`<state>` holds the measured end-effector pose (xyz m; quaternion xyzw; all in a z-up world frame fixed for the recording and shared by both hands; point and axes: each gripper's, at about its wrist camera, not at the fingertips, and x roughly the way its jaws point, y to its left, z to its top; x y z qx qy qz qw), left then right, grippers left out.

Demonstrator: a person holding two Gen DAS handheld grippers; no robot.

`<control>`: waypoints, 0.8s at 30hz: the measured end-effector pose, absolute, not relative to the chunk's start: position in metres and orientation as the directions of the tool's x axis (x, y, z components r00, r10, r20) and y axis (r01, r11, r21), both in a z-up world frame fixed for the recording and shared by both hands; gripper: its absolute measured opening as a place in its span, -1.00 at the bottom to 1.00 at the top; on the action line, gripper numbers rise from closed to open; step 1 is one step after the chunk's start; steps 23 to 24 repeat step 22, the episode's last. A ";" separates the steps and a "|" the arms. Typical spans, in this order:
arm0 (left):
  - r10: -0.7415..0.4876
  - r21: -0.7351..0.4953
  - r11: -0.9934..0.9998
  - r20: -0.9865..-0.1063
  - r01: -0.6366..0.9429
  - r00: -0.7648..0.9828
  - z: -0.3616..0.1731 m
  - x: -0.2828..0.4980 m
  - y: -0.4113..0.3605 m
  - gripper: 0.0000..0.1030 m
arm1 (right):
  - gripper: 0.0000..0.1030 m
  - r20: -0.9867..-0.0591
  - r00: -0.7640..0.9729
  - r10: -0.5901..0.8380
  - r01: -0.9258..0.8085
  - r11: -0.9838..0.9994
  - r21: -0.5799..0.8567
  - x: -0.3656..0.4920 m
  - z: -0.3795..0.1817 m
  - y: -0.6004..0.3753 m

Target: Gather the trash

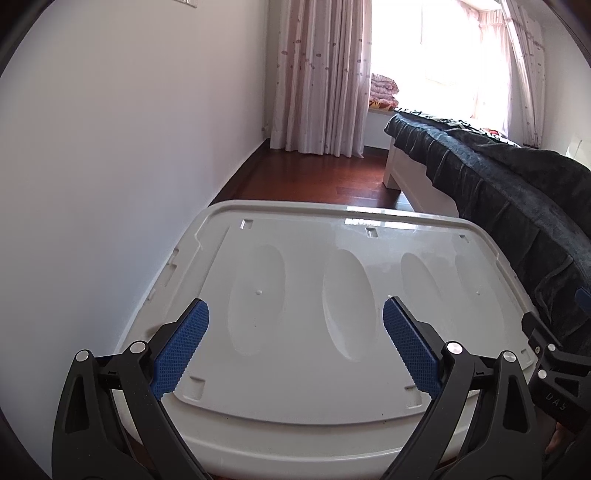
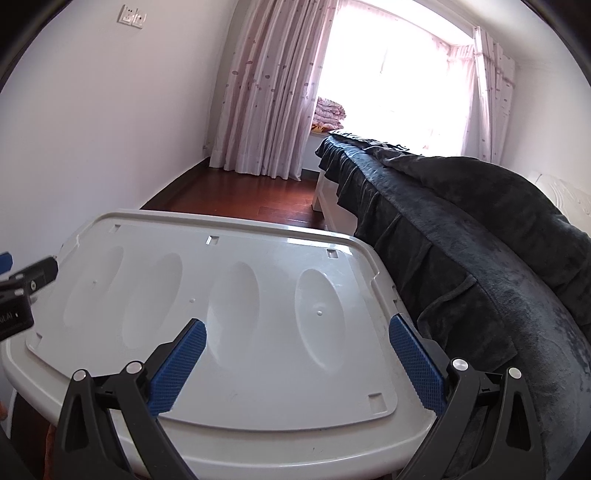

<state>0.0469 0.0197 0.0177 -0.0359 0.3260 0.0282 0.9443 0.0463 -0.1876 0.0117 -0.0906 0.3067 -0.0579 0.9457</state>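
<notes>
Both grippers hover above a white plastic lid, each with its fingers spread wide apart and gripping nothing. Left gripper (image 1: 295, 347): black rigid linkage arms with silver pivot pins, carrying blue pads (image 1: 183, 347) of finely knurled rubber-like texture. Right gripper (image 2: 297, 363): same construction; part of its body enters the left wrist view at the right edge, bearing white letters that read roughly "DAS".

White plastic lid (image 1: 303, 384): glossy, rectangular with rounded corners and a raised rim. Four shallow oval recesses (image 2: 319, 317) run side by side across its surface, with small square slots near the edges.

Left of the lid stands a plain white wall (image 1: 129, 147); a white switch plate (image 2: 132, 16) is mounted high on it, markings unreadable. Beyond the lid lies a reddish-brown wooden floor (image 1: 332, 181). Pale pink patterned curtains (image 2: 266, 85) hang at a bright window. Right of the lid, just beside it, a bed (image 2: 461, 229) is draped in dark, plush, ruffled fabric.

No trash item can be identified in either view.
</notes>
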 end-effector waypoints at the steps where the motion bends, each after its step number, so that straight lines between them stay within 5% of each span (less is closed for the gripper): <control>1: 0.030 -0.047 0.996 -0.606 -0.073 0.795 0.019 0.046 0.019 0.80 | 0.90 -0.570 0.805 -0.165 0.053 0.977 -0.208 0.046 0.011 -0.188; 13: 0.045 -0.017 0.998 -0.508 -0.063 0.860 0.034 0.037 0.019 0.80 | 0.90 -0.585 0.795 -0.164 0.046 0.976 -0.212 0.046 0.006 -0.186; 24: 0.058 -0.025 0.996 -0.574 -0.088 0.817 0.023 0.044 0.025 0.80 | 0.90 -0.586 0.793 -0.168 0.049 0.976 -0.214 0.046 0.005 -0.187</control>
